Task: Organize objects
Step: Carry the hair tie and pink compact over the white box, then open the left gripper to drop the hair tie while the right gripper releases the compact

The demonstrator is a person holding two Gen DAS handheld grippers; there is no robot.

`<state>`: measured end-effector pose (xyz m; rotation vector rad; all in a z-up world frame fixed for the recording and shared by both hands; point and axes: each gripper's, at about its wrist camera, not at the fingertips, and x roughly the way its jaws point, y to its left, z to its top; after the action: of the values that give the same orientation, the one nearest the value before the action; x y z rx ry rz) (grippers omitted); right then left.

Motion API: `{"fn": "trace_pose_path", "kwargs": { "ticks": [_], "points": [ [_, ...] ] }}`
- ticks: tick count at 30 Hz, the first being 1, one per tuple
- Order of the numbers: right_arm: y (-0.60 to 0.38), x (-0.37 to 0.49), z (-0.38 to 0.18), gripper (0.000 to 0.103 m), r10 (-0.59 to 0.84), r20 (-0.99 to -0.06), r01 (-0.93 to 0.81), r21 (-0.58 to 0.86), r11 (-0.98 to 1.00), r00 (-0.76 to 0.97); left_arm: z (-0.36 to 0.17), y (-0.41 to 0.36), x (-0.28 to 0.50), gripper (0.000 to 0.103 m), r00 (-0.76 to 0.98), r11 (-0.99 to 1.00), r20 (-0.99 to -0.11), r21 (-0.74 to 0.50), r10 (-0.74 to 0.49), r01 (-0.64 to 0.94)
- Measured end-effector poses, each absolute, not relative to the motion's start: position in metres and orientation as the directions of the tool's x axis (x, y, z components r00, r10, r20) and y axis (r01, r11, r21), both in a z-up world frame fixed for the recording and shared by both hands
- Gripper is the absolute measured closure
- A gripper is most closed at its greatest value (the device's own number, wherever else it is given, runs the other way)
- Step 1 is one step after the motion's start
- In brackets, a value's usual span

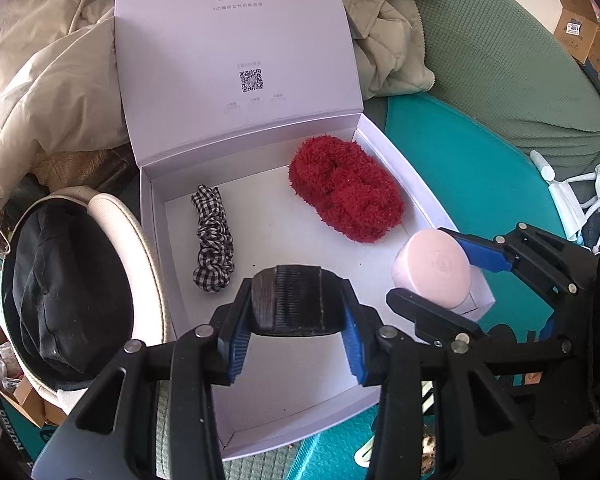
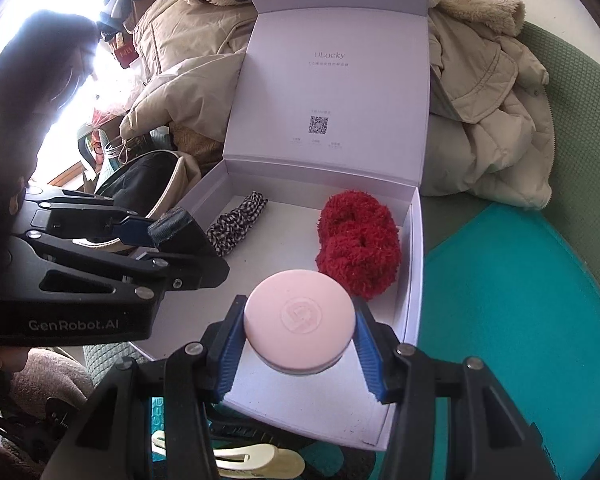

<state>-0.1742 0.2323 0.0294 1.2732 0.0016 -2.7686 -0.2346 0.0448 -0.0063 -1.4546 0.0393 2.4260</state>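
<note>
An open pale lilac box (image 1: 396,160) has its lid standing upright at the back. Inside lie a red fluffy scrunchie (image 1: 346,188) and a black-and-white checked scrunchie (image 1: 212,240). My left gripper (image 1: 296,312) is shut on a black comb (image 1: 296,300), held above the box's front part. My right gripper (image 1: 440,276) is shut on a round pink case (image 1: 432,268) over the box's front right corner. In the right wrist view the pink case (image 2: 300,320) sits between the blue pads of my right gripper (image 2: 300,332), near the red scrunchie (image 2: 358,240). There my left gripper (image 2: 176,244) comes in from the left with the comb (image 2: 172,224).
Beige padded jackets (image 1: 40,92) are piled behind and left of the box. A cream-rimmed bag with black lining (image 1: 60,280) stands against its left wall. The box rests on a teal mat (image 1: 480,184) over a green cover. A cream hair clip (image 2: 252,464) lies in front.
</note>
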Motion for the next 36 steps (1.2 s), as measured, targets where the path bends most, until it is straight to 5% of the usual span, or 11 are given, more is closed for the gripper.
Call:
{"fn": "trace_pose_path", "kwargs": {
  "ticks": [36],
  "points": [
    [0.231,-0.209,-0.010,0.052,-0.051,-0.800,0.103,-0.014,-0.995,-0.598,-0.036,0.065,-0.259,0.065,-0.533,-0.968,-0.837,0.017,0.123,-0.250]
  ]
}}
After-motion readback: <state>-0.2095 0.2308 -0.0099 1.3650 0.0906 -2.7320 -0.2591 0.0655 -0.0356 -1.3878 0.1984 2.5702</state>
